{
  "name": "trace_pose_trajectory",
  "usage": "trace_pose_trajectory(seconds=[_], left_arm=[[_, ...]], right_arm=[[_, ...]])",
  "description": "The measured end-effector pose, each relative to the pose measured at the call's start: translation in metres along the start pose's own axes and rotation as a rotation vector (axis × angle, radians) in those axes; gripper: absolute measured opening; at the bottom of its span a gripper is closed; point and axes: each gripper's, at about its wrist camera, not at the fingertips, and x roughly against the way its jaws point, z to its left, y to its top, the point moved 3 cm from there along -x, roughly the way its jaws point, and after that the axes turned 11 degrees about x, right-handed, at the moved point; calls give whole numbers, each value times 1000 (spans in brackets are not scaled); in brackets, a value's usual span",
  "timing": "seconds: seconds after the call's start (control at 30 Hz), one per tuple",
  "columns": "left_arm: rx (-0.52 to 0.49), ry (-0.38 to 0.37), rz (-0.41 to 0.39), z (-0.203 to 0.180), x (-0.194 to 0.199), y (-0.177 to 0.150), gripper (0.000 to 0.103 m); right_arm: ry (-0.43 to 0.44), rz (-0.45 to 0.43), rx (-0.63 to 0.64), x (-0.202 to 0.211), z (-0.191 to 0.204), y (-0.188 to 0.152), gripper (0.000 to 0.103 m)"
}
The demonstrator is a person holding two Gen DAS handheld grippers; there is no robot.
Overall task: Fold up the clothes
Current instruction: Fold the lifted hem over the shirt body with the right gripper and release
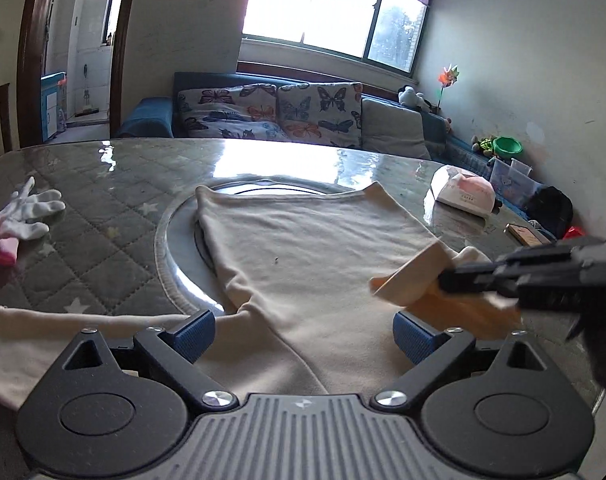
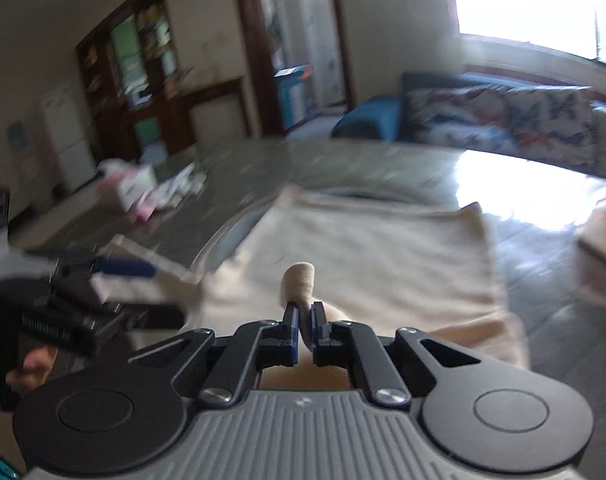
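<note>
Cream garment (image 1: 303,248) lay spread on the glossy grey surface (image 1: 103,200).
White gloves (image 1: 27,212) sat near the left edge, bare quilted cover between them and the cloth; the left hand-held gripper (image 1: 303,334) hovered spread wide over a sleeve, the right hand-held gripper (image 2: 303,314) pinched a raised fold of the garment; a tissue pack (image 1: 465,194) lay far right.

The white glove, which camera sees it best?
The left wrist view. There the glove lies sharp on the table, left of the cream garment, fingers spread. In the right wrist view, that side is only a blur; I cannot pick the glove out for sure.
</note>
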Motion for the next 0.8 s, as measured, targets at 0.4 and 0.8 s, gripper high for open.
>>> trace_pose_trajectory(seconds=[0.4, 0.8], left_arm=[[-49, -64, 27, -27, -17, 1, 96], [-66, -85, 69, -51, -49, 12, 76]], right_arm=[[3, 28, -1, 31, -3, -25, 25], [-228, 13, -125, 82, -78, -59, 26]])
